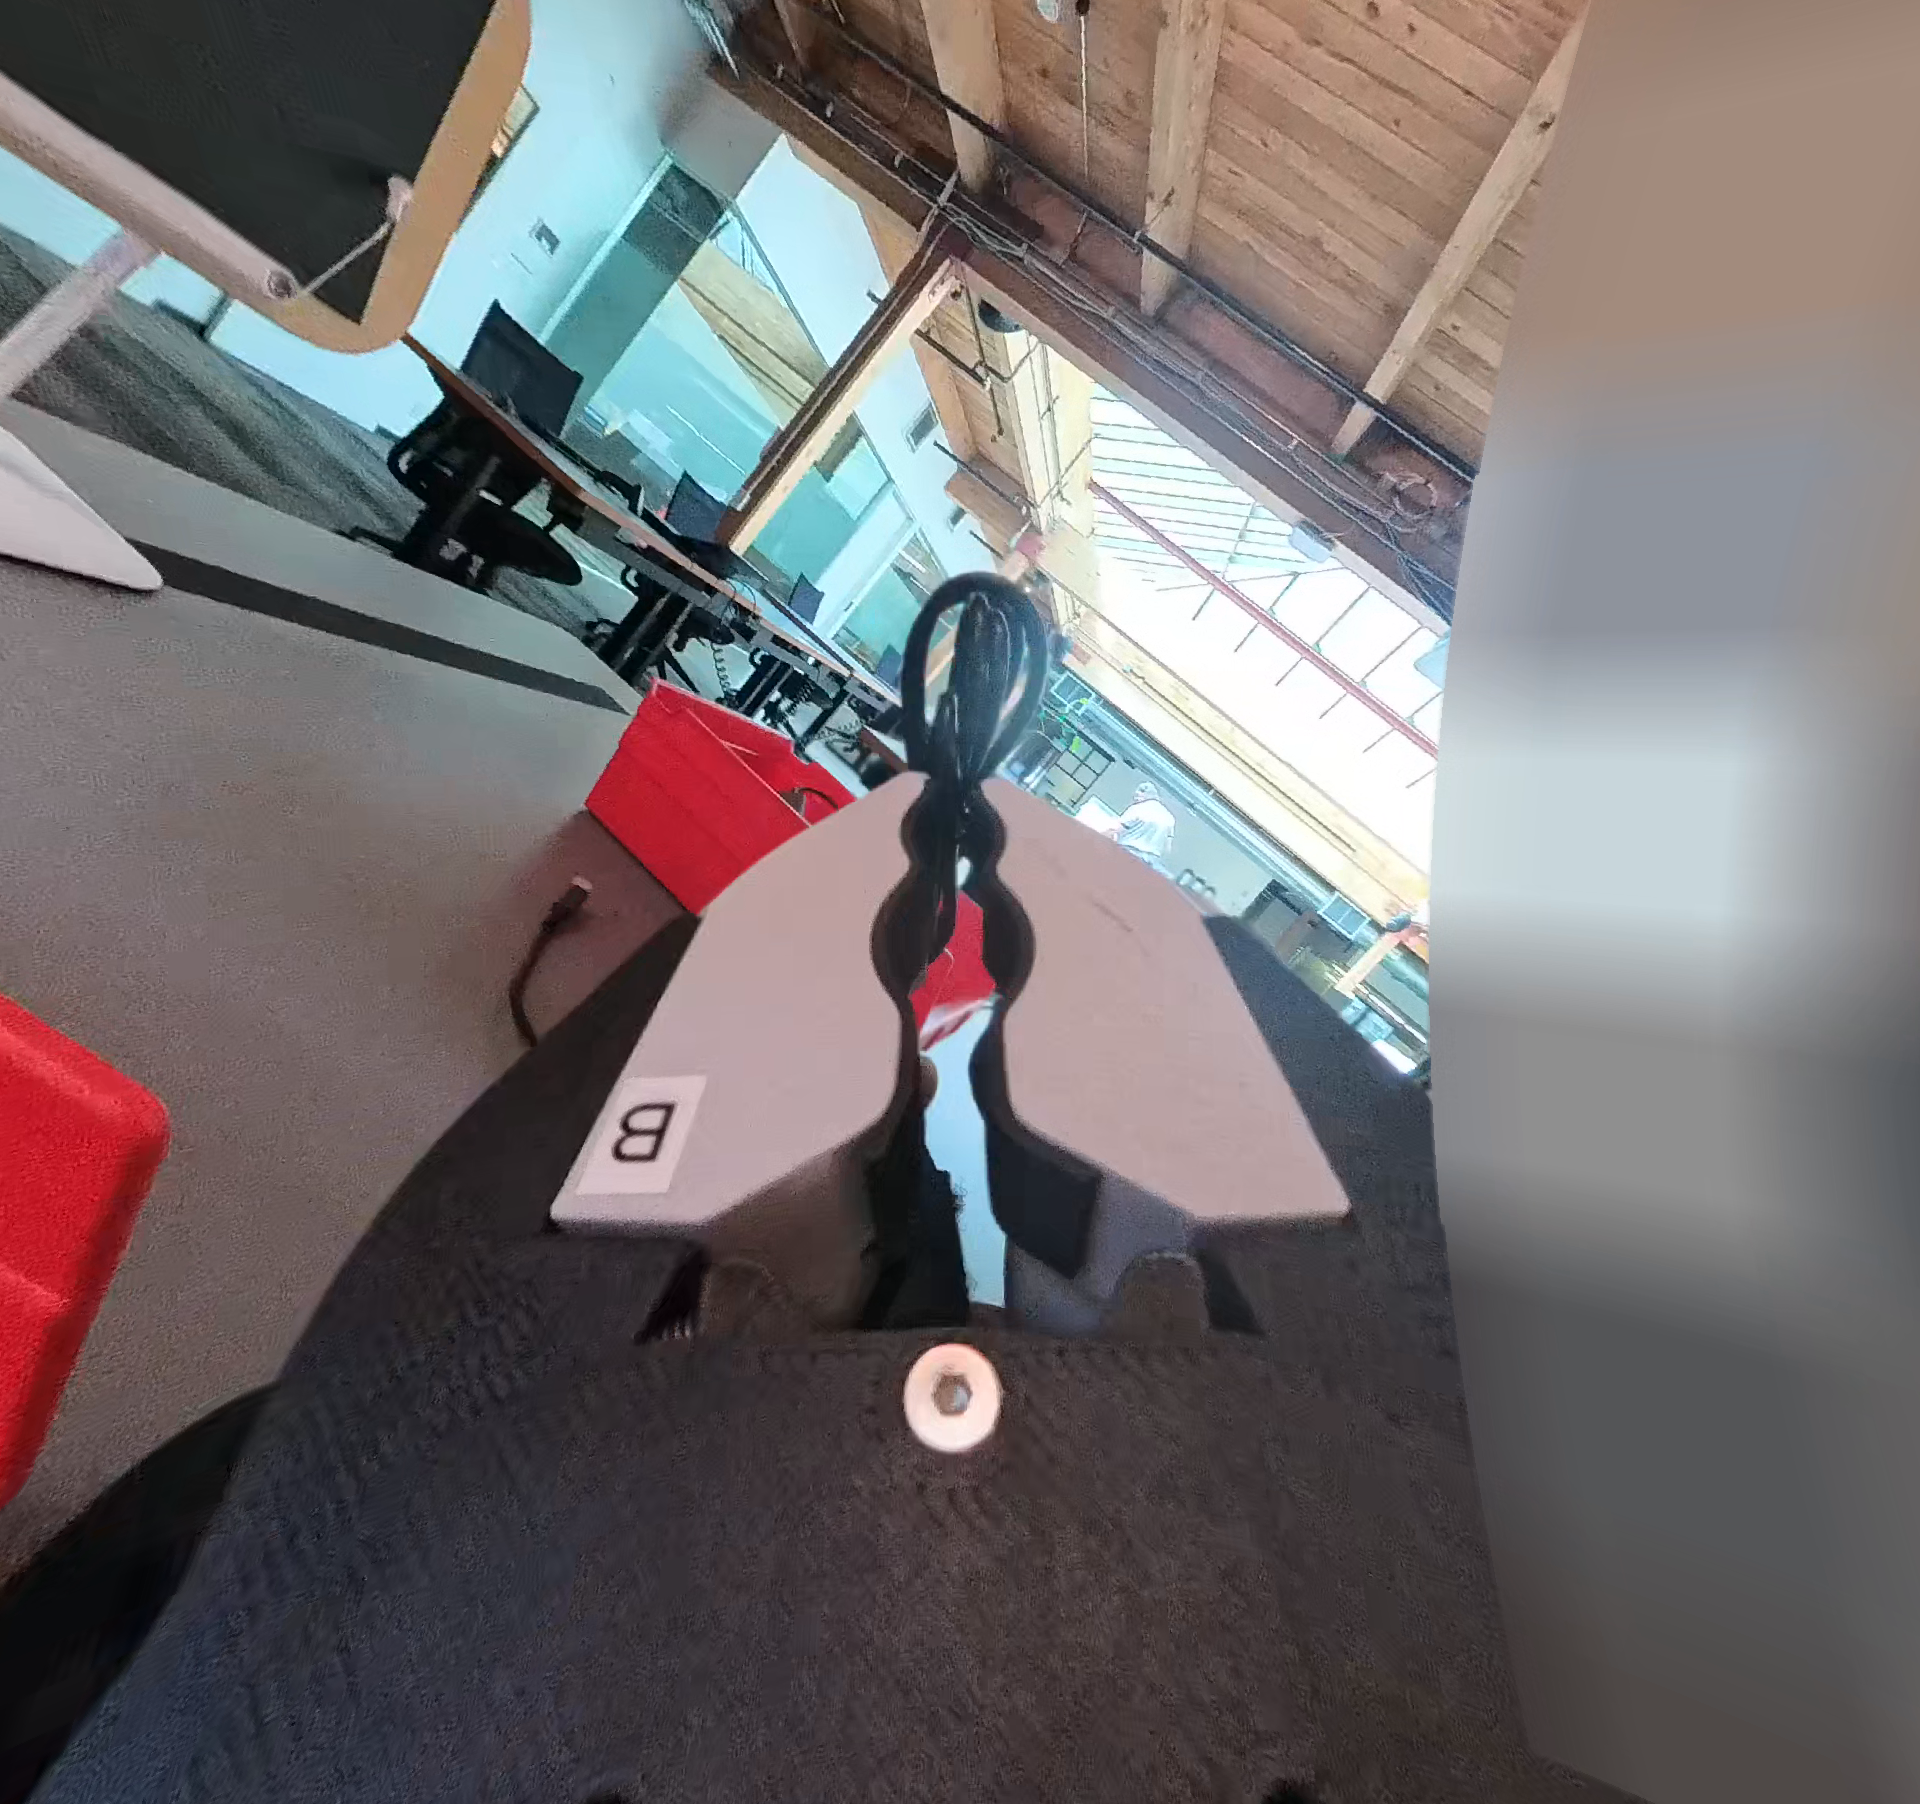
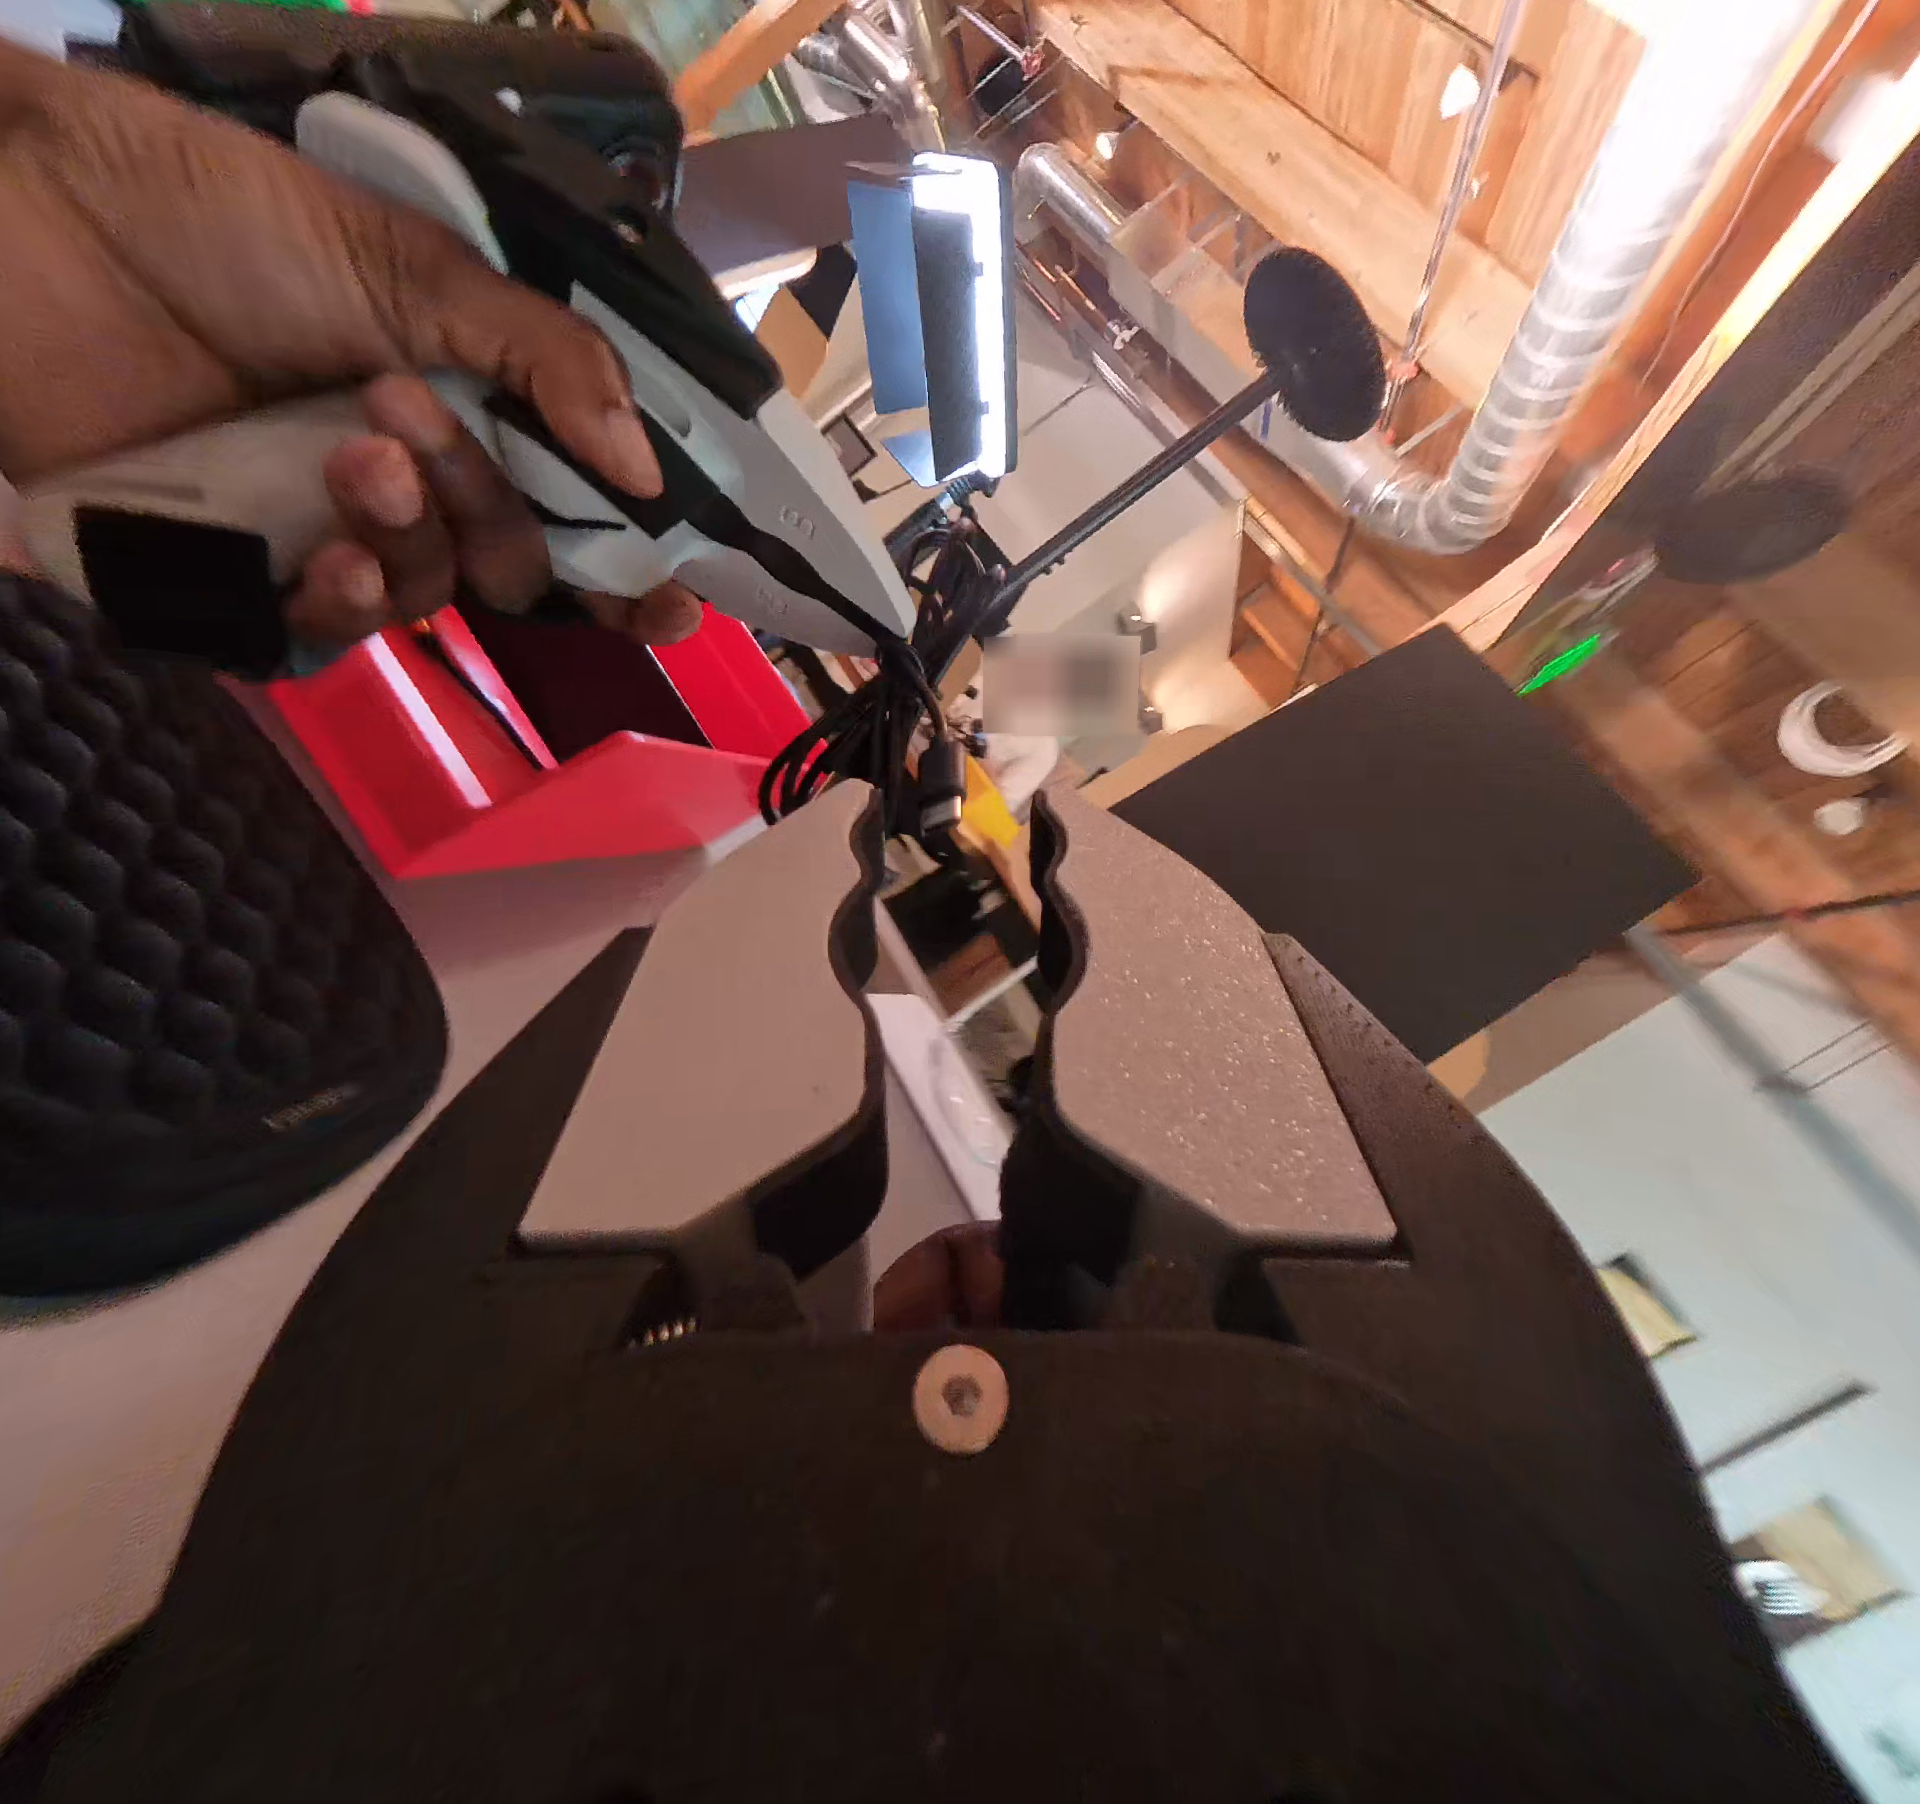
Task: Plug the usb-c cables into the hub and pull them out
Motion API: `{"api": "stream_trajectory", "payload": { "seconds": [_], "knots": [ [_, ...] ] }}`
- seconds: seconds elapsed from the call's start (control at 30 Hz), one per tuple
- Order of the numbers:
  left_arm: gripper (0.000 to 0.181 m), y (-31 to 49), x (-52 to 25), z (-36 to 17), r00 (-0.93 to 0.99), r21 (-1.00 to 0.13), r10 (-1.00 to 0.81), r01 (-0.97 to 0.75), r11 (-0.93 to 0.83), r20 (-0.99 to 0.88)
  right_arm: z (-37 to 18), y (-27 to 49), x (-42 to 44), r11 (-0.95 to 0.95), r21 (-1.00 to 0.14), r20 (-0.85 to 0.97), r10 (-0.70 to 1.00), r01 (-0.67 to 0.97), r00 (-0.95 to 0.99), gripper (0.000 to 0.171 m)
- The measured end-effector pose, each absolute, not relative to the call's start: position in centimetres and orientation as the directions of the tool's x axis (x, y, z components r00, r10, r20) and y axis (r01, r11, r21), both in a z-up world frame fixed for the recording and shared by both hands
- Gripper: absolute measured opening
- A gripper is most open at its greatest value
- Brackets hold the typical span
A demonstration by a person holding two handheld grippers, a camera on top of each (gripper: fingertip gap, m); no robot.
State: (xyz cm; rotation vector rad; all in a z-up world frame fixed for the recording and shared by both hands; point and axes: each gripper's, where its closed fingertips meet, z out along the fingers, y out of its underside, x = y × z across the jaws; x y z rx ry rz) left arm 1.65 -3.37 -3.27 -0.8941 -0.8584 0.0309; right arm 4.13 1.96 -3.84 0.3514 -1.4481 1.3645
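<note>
The left claw [image 1: 951, 819] is closed on a bundle of black cable [image 1: 971, 684], whose loops stick out past its tips at the centre of the left wrist view, held up in the air against the ceiling and windows. In the right wrist view the same claw appears in the upper left, gripped by a hand [image 2: 343, 383], with the cable bundle hanging from its tips and a usb-c plug [image 2: 940, 783] dangling just above the right claw [image 2: 956, 819].

The right claw stands narrowly apart and empty, its tips just below the hanging plug, not touching it as far as can be seen.

A second cable end [image 1: 561, 913] lies loose on the grey table [image 1: 260, 819] at the left of the left wrist view, near a red box [image 1: 717, 798].

No hub shows in either view, so nothing can be seen plugged in. By my reading the task is at an early stage: the bundle is lifted but still coiled, and the plug is unseated. What seems left is to take the plug in the right claw, find the hub, push the plug in, and pull it out again, then likewise with the other cable.
</note>
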Motion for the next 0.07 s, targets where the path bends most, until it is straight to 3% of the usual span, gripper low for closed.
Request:
{"api": "stream_trajectory", "payload": {
  "seconds": [0.07],
  "knots": [
    [0.005, -2.92, 1.71, -3.53, 0.673, -0.676, 0.325, 0.354, 0.647, 0.664, -4.13, 1.85, 3.87, 0.363, -0.452, 0.866, 0.398, -0.814, -0.303, 0.025]
  ]
}}
